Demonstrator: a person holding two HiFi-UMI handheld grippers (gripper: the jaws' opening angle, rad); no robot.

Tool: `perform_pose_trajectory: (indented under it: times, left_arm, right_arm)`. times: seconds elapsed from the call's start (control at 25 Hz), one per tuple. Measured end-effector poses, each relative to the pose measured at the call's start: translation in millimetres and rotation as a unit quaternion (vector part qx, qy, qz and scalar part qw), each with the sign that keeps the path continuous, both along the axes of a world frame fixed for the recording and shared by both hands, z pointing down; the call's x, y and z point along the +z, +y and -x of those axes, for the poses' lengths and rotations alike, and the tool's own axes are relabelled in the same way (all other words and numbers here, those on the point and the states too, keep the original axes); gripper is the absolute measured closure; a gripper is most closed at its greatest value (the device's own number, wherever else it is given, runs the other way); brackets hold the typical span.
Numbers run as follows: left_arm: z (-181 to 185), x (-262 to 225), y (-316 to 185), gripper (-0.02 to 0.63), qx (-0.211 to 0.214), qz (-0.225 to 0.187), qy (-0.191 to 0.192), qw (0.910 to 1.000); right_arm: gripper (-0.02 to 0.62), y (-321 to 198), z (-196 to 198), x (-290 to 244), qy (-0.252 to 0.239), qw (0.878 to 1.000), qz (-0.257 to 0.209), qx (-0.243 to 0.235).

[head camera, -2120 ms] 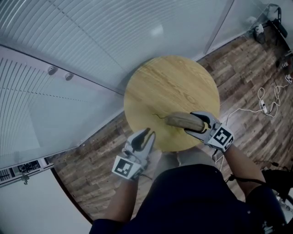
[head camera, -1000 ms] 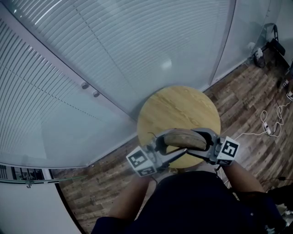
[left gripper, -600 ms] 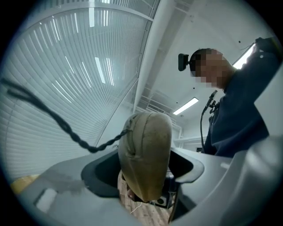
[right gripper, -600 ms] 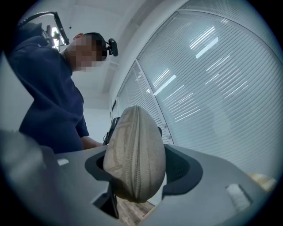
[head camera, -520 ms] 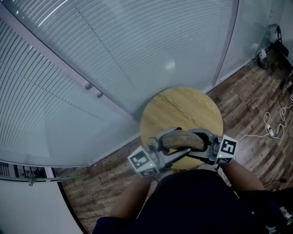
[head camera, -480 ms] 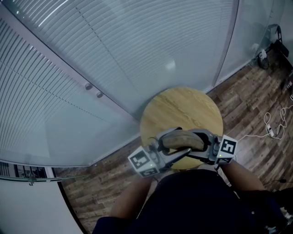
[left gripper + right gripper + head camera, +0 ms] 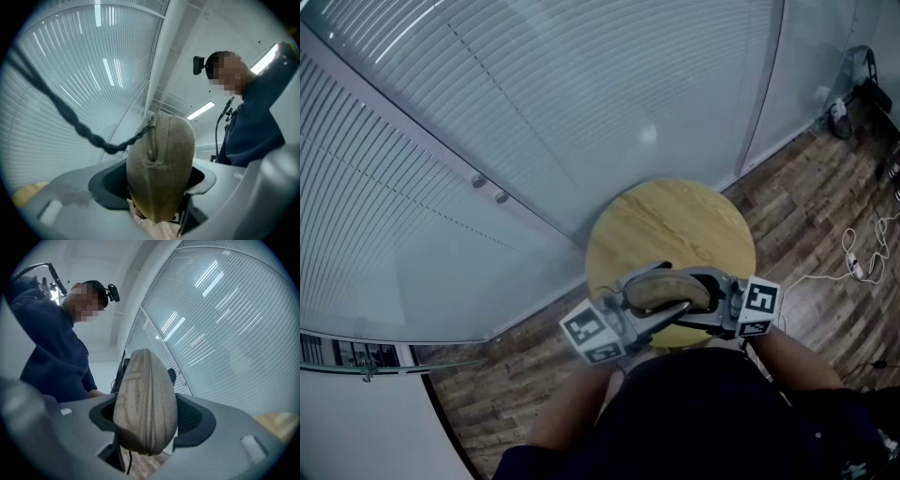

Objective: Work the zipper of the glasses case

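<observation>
A tan fabric glasses case (image 7: 667,289) hangs in the air over the near edge of the round wooden table (image 7: 670,220), held between both grippers. My left gripper (image 7: 649,292) comes in from the left and is shut on the case's left end (image 7: 161,168). A dark braided cord (image 7: 84,133) runs loose from the zipper pull at that end. My right gripper (image 7: 698,298) clasps the right end (image 7: 145,401), where the zipper seam (image 7: 149,427) faces the camera. Its jaws are opening slightly, with the case still between the pads.
A glass wall with blinds (image 7: 534,112) curves behind the table. Wood flooring surrounds the table, and white cables (image 7: 853,267) lie on it at the right. The person's dark-clothed torso (image 7: 694,412) fills the bottom of the head view.
Two seconds ago the right gripper alone held the case on the table, with the left gripper apart. Both now hold it raised. Over the last second the pair barely shifted.
</observation>
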State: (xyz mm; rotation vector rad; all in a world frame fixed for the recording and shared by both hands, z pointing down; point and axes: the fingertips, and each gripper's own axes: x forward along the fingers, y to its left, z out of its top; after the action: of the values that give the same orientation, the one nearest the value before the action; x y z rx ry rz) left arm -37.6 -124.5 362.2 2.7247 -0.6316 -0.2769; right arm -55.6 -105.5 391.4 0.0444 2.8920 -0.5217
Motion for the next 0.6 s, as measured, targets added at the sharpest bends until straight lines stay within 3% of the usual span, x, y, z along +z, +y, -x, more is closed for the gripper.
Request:
perform_pose_trajectory:
  times: [0.16,0.28,0.48,0.6]
  left_arm:
    - [9.0,11.2,-11.6,0.284,-0.032,0.003,-0.079,0.9963]
    - [24.6,40.4,-13.0,0.284,-0.015,-0.009,-0.176,0.9843]
    - [29.3,68.3,-11.6,0.284,0.005,0.013,-0.230,0.9731]
    - [27.4,84.6,-15.0,0.284,-0.005,-0.003,-0.290,0.9572]
  right_arm:
    - [0.261,-11.3,-13.3,14.4,0.030,0.999,0.003,0.023]
    - [0.264,-29.4,-32.2,25.2,0.057,0.997,0.013,0.056]
    - [0.267,-50.2,-60.3,23.1,0.085,0.993,0.008,0.078]
    - [0.288,-54.4,-65.8,16.6,0.102,0.991,-0.011,0.081]
